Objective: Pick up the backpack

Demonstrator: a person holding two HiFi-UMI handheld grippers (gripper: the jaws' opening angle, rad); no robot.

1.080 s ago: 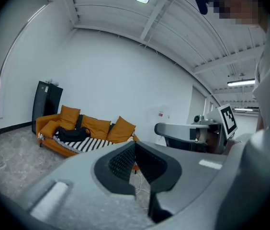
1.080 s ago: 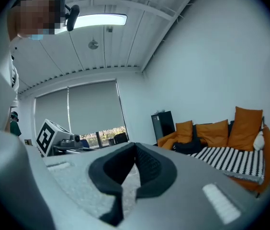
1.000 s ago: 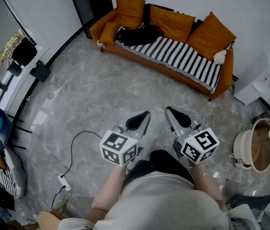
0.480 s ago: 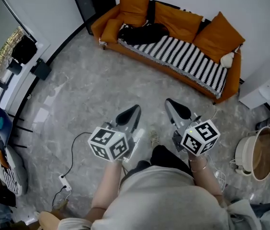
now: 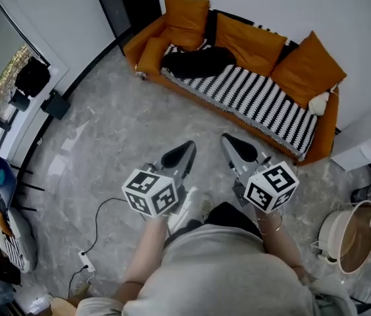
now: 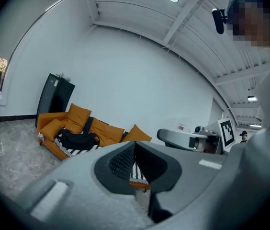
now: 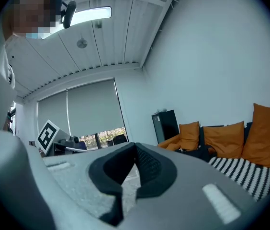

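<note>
A black backpack (image 5: 197,61) lies on the left part of an orange sofa (image 5: 312,147), on its black-and-white striped seat cover. It also shows in the left gripper view as a dark backpack (image 6: 79,139), and in the right gripper view only as a dark backpack edge (image 7: 203,152). My left gripper (image 5: 189,147) and right gripper (image 5: 226,141) are held side by side over the floor, well short of the sofa. Both are shut with nothing between the jaws. They point roughly level toward the sofa.
Orange cushions (image 5: 307,60) line the sofa back. A black cabinet (image 5: 126,3) stands left of it. A cable with a power strip (image 5: 85,260) lies on the marble floor at lower left. A round pot (image 5: 347,234) sits at right, white furniture (image 5: 368,143) beyond.
The person has walked toward the sofa with both grippers carried along. The sofa and backpack now sit lower and nearer in the head view. Both grippers stay shut.
</note>
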